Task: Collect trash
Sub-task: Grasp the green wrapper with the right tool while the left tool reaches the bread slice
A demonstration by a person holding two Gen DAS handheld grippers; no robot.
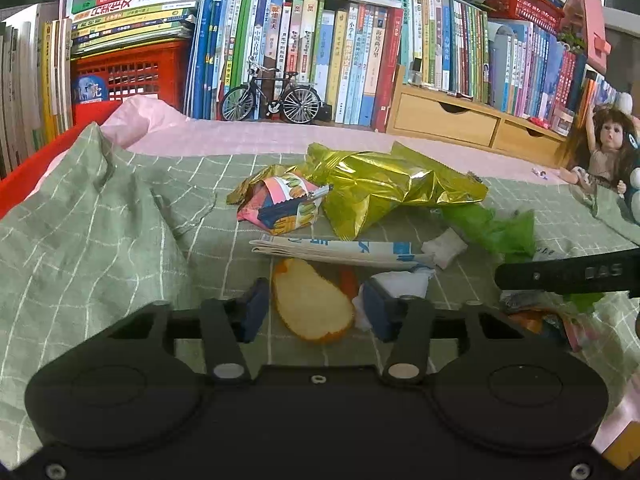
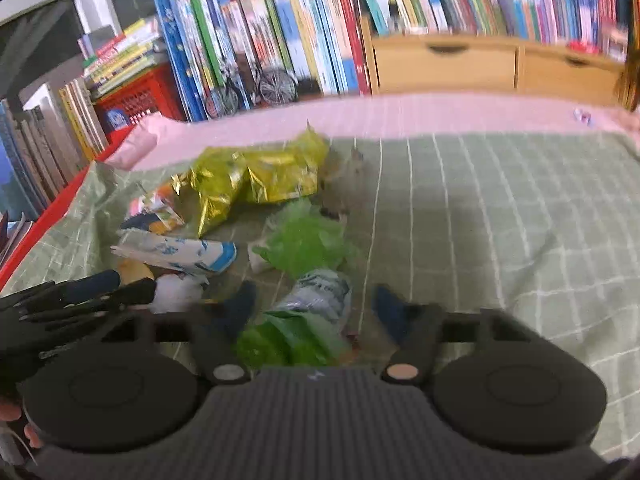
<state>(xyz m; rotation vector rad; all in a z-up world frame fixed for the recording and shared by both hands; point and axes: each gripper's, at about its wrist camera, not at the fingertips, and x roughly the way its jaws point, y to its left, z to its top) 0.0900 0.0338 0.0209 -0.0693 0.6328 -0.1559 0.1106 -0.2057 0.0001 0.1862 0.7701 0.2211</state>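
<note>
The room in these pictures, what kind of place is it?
Probably a child's bedroom or study at home: upright rows of books line the back, a doll sits at the right, and snack wrappers lie on a green checked cloth.

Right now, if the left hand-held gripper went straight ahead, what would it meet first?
Most likely the orange peel lying between the left hand-held gripper's open jaws, then the folded blue-and-white wrapper behind it; depth is uncertain.

Probably a child's room at home: packed books (image 1: 352,60), a doll (image 1: 604,148), a toy bicycle (image 1: 272,98), wooden drawers (image 1: 460,120).
</note>
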